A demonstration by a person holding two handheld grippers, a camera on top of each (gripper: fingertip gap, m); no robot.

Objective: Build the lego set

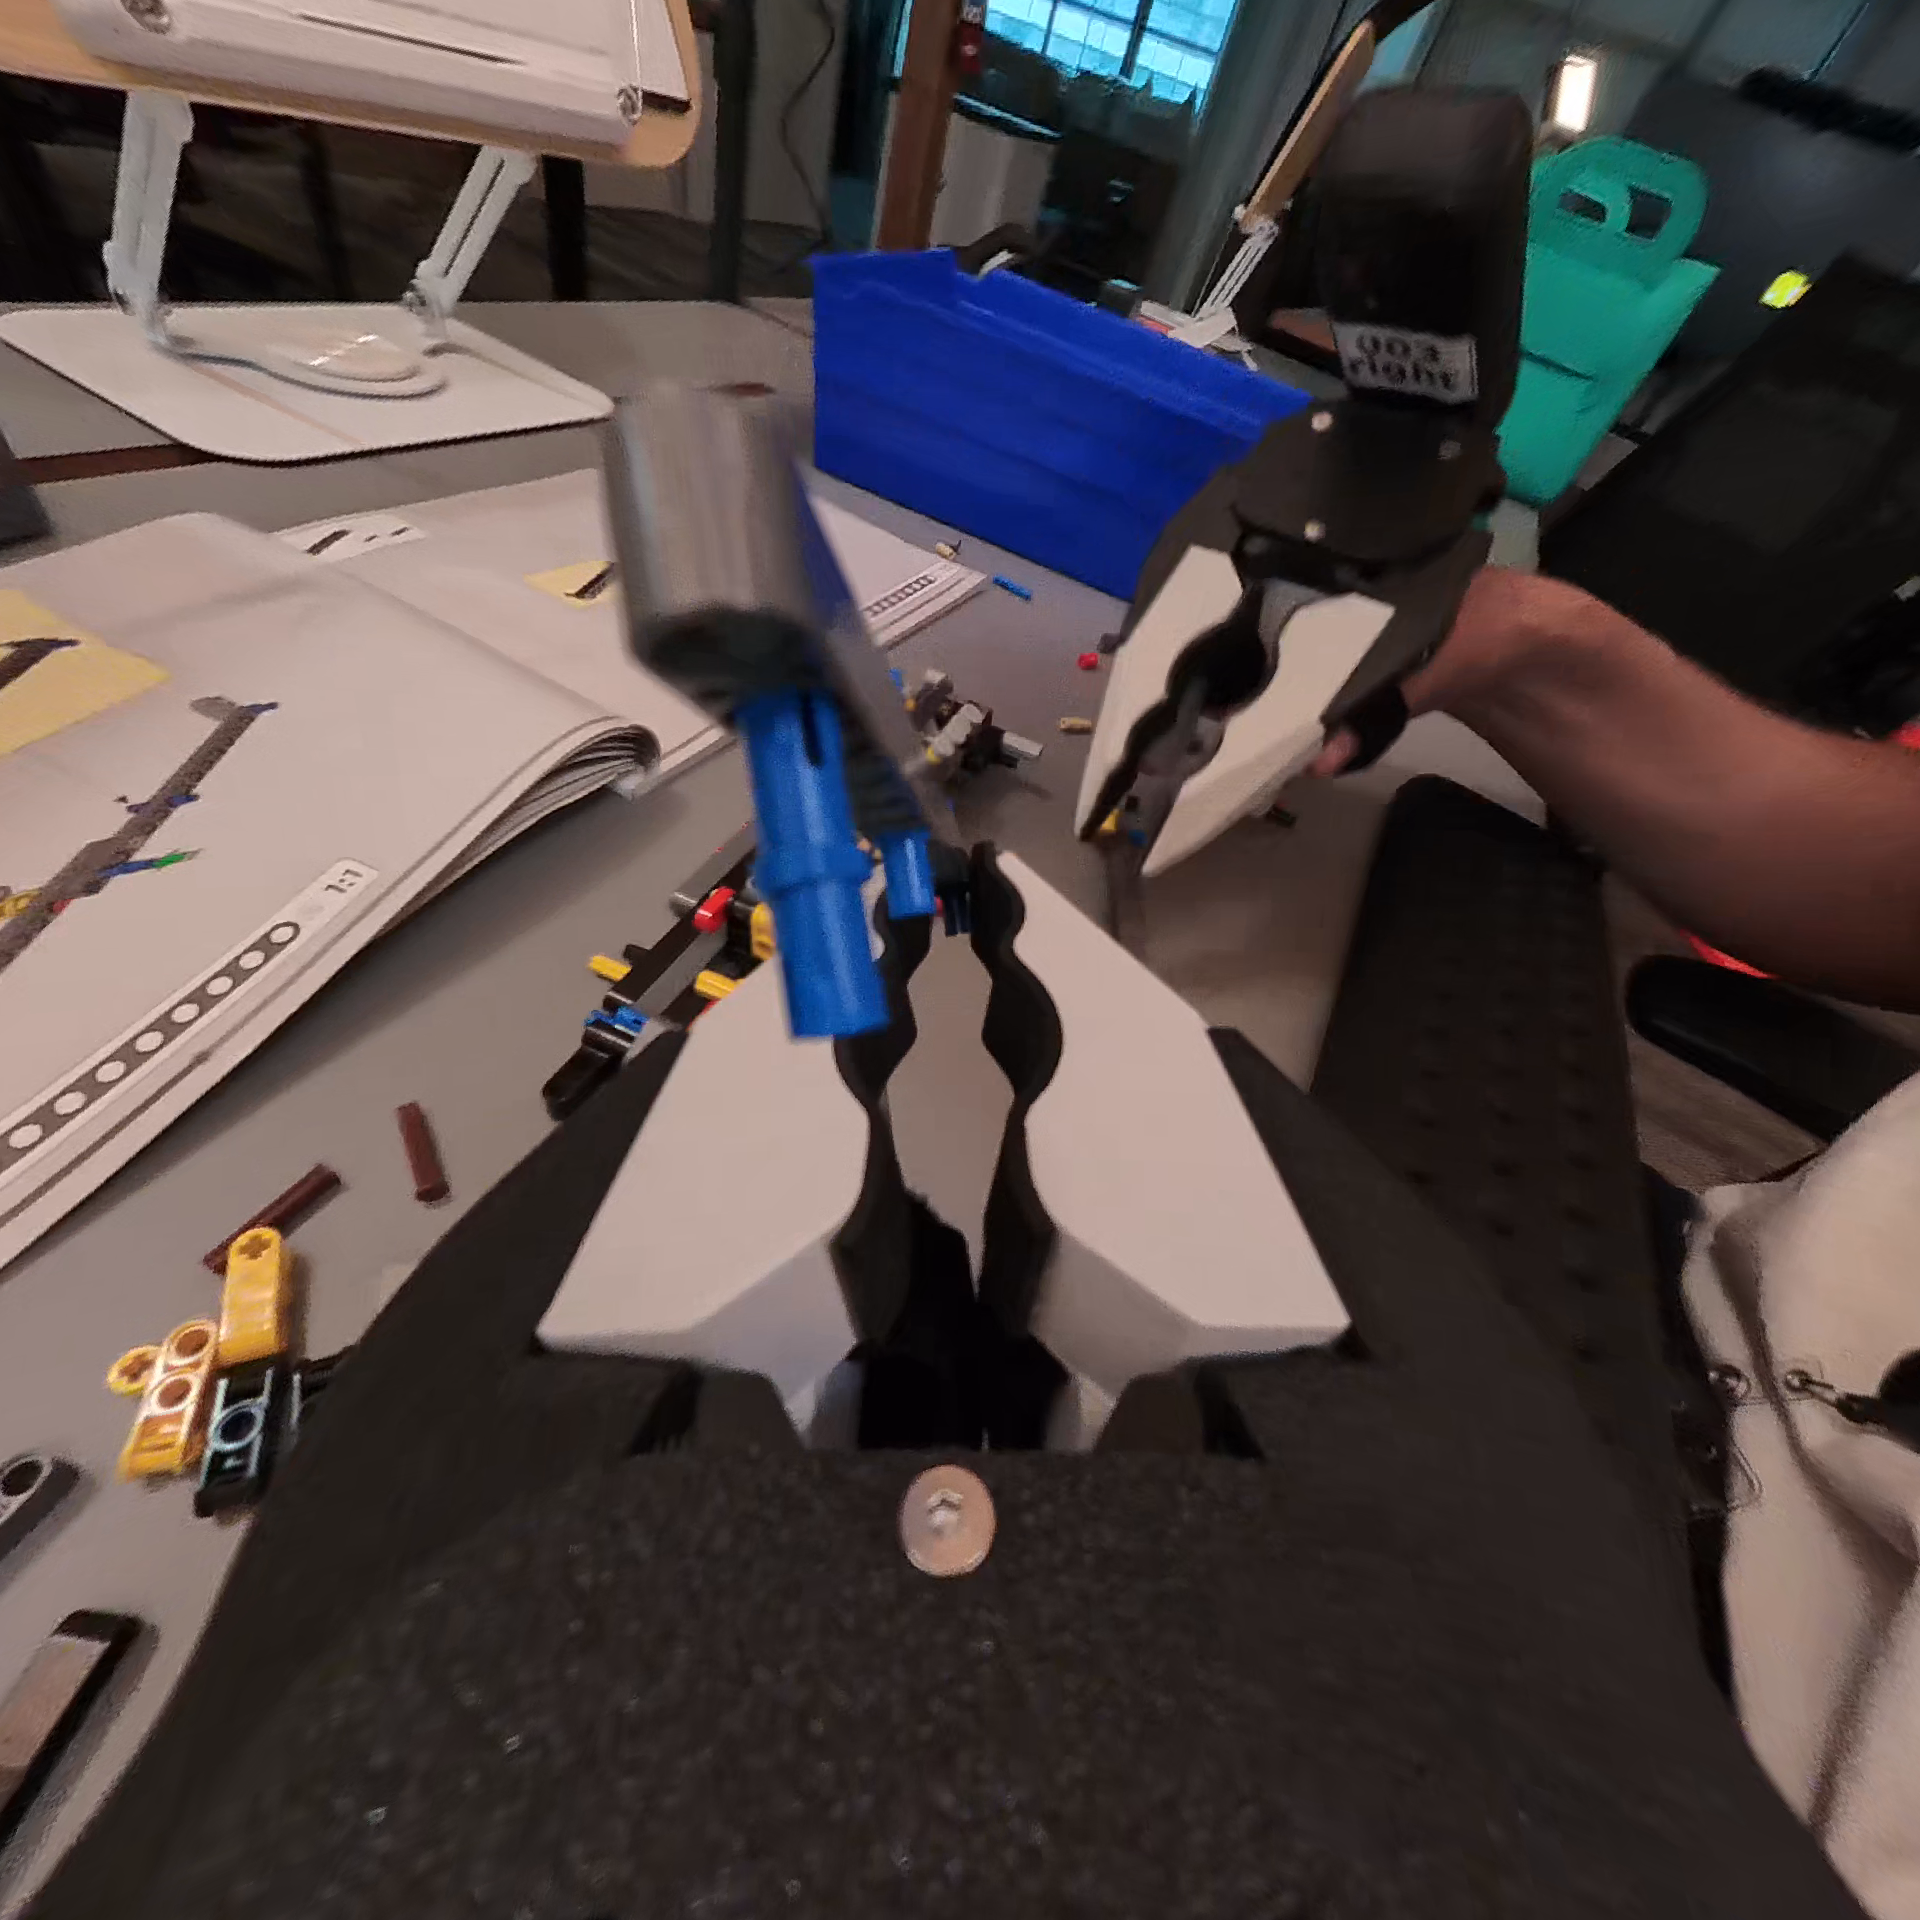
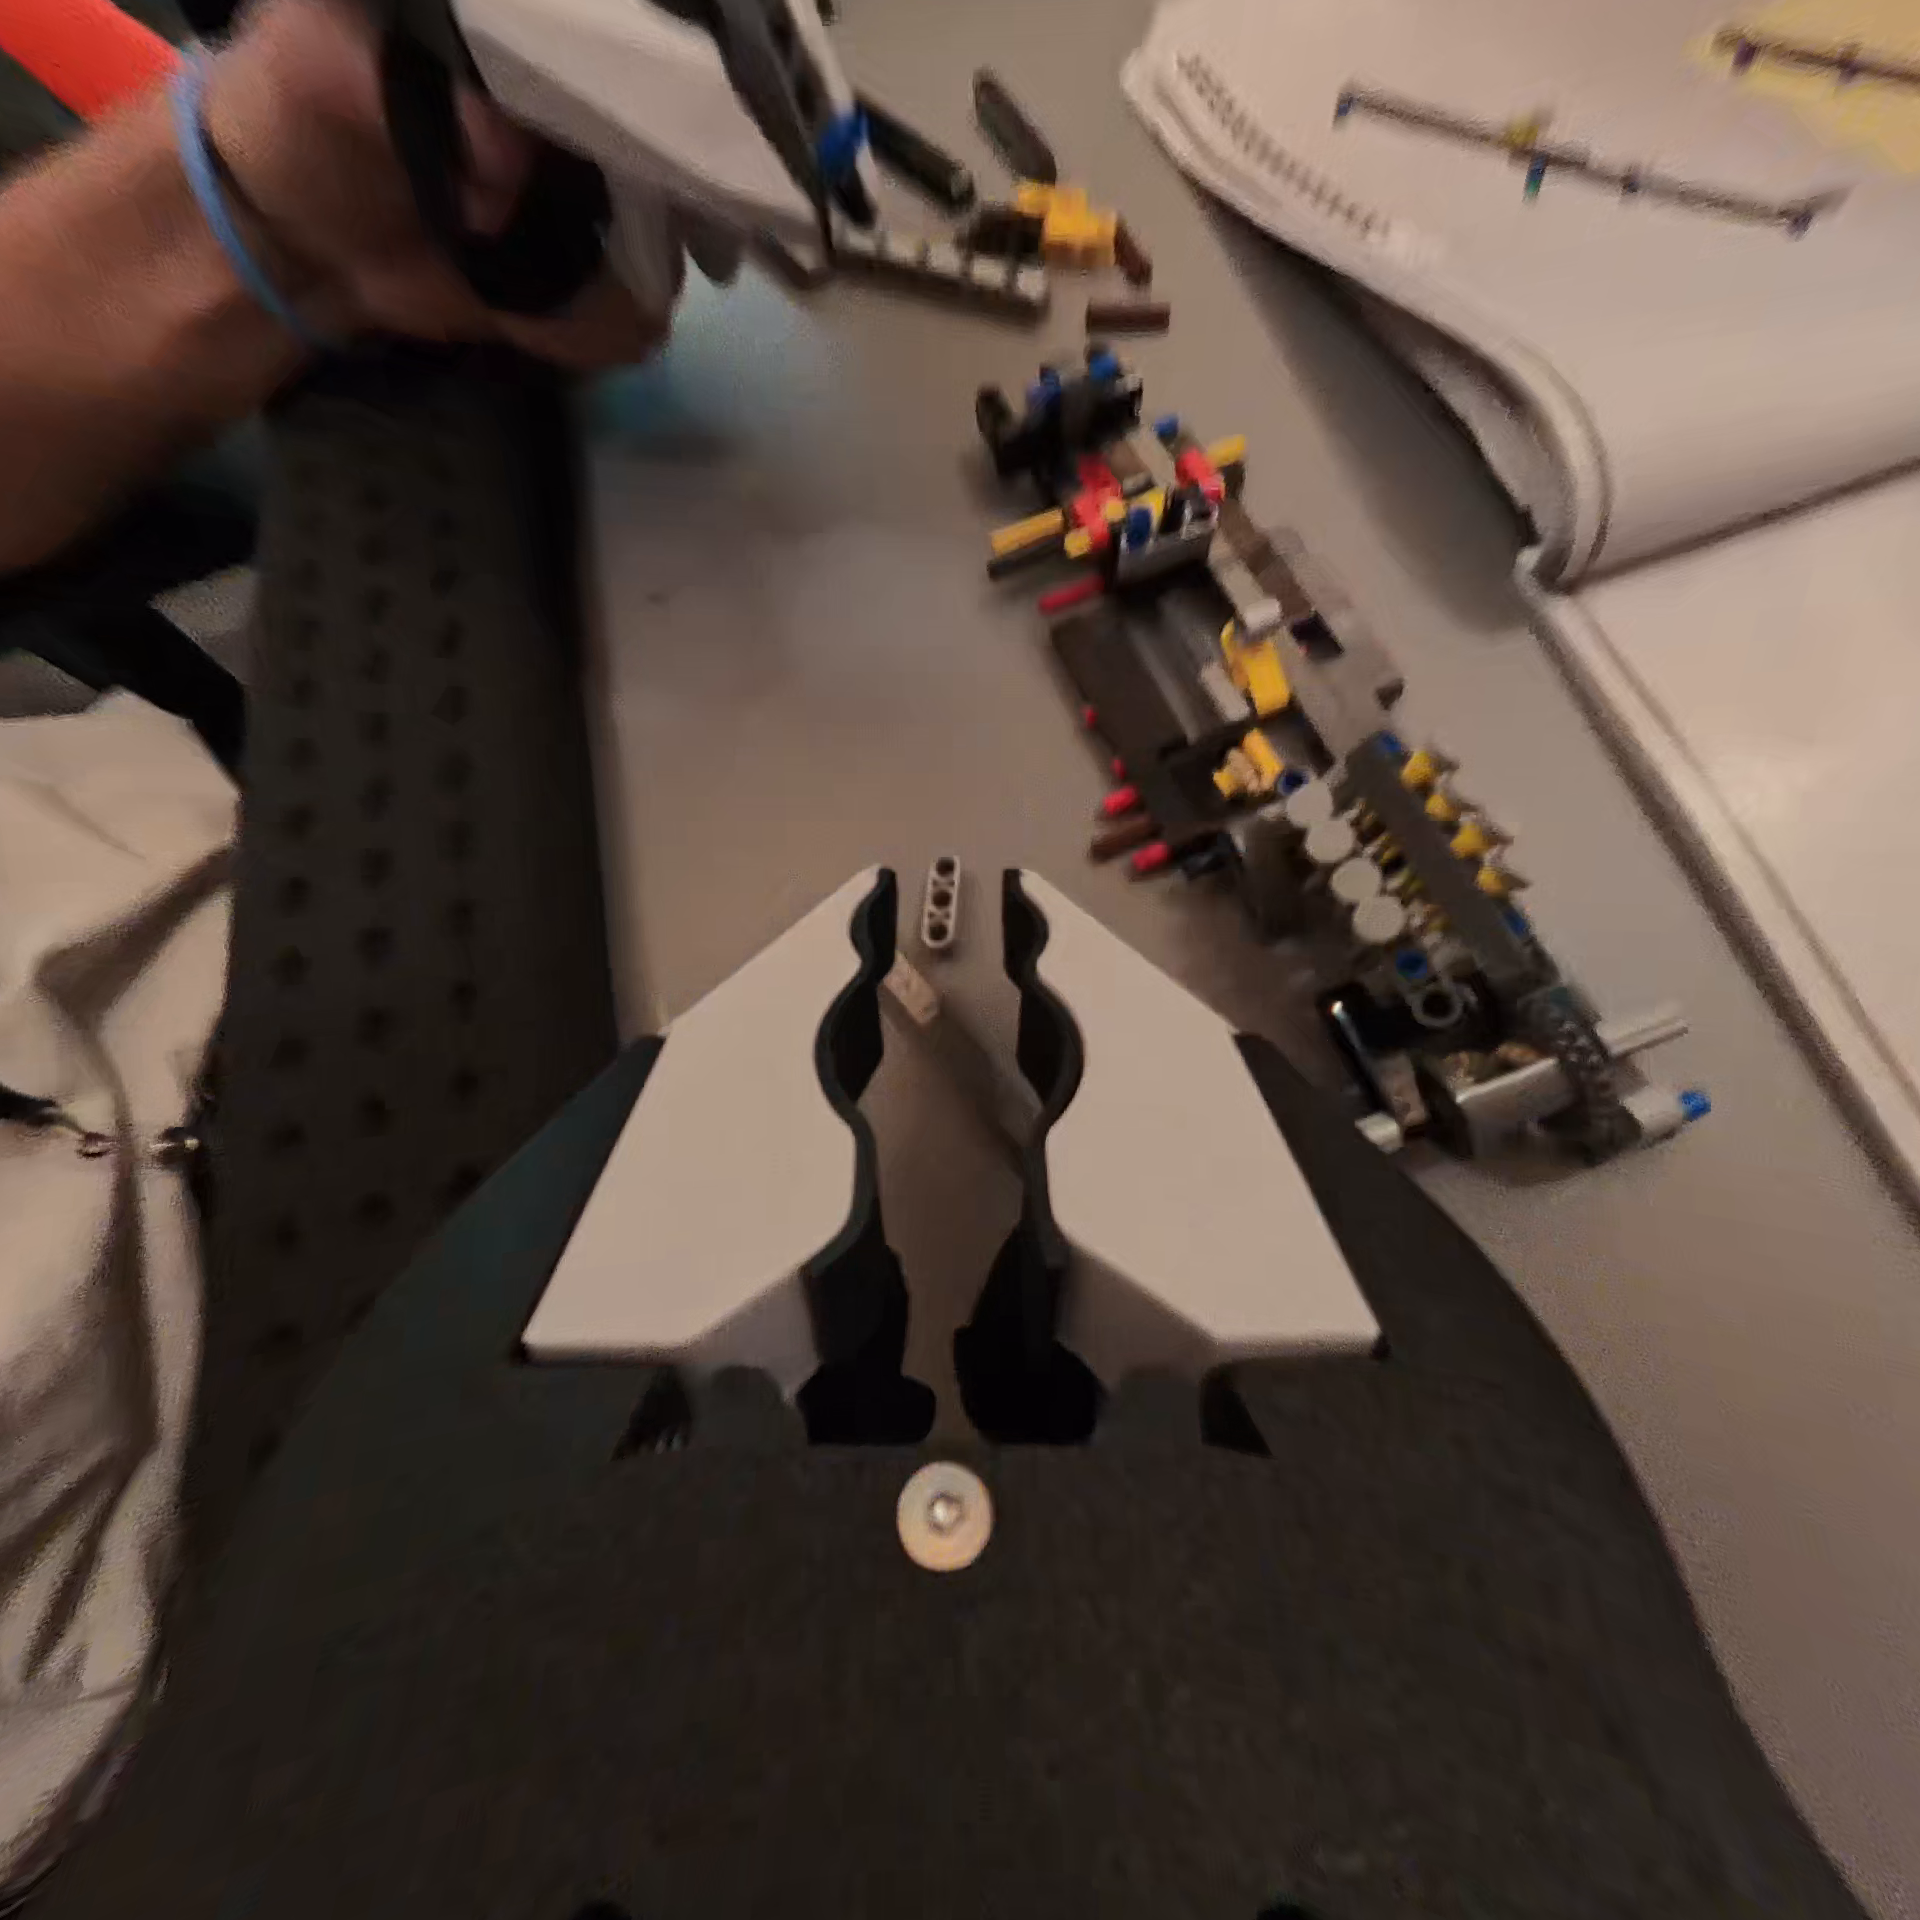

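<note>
My left gripper (image 1: 951, 894) is shut at its tips on a long grey beam (image 1: 717, 540) with blue pins (image 1: 821, 925), held up off the table and tilted away to the left. In the right wrist view it (image 2: 831, 208) shows at the top left with a hand on it. My right gripper (image 2: 945, 888) is open and low over the table, its jaws either side of a small grey three-hole beam (image 2: 942, 906). A tiny pale piece (image 2: 912, 997) lies just behind that beam. In the left wrist view the right gripper (image 1: 1127, 831) points down at the table. A long partly built lego assembly (image 2: 1236, 686) lies to its right.
An open instruction book (image 1: 260, 790) lies at the left, a blue bin (image 1: 997, 416) behind, and a white stand (image 1: 312, 353) at the far left. Loose yellow and black pieces (image 1: 197, 1382) and brown axles (image 1: 421, 1153) lie near the front. A black perforated strip (image 2: 405, 831) runs along the table's edge. The gap from one gripper's tips to the other's is roughly 11 centimetres. My right tips are roughly 4 centimetres from the tiny pale piece (image 2: 912, 997).
</note>
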